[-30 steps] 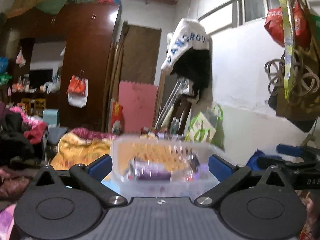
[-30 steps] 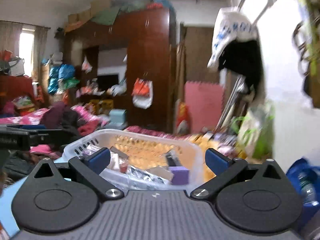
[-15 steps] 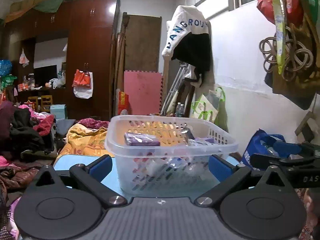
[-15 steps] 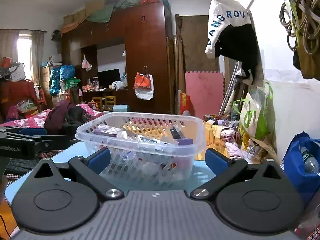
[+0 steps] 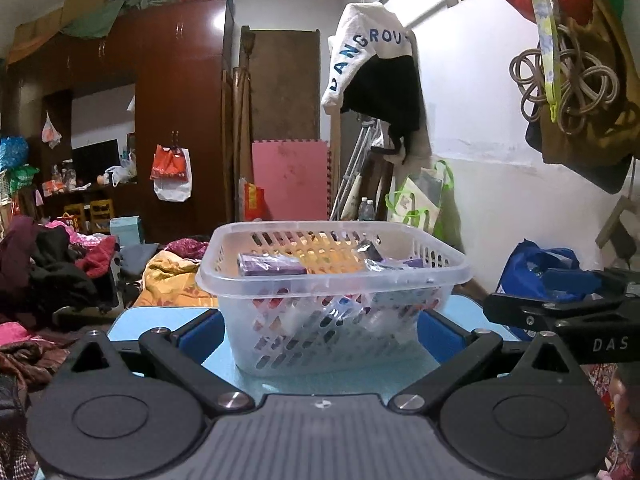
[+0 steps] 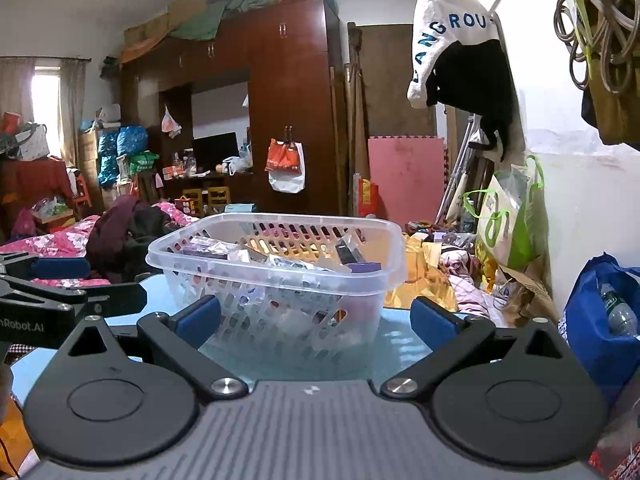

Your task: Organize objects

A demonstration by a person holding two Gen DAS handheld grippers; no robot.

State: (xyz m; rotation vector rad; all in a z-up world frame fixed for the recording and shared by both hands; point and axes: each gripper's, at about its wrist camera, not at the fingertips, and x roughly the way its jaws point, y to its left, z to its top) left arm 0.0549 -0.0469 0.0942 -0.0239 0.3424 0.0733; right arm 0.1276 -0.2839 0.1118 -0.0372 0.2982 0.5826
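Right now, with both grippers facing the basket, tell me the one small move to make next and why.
Probably raise the left gripper slightly and ease it forward over the rim of the clear basket. Both it and the right gripper are open and empty, level with the basket wall, while the purple packet and other items lie inside, reachable only from above.

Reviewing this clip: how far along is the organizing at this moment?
Done: the clear basket already holds items, including a purple packet, and it sits on the blue table. In hand: nothing; the left claw and right claw are both open and empty, facing the basket. Left: no loose items show on the table; beyond that I cannot tell.
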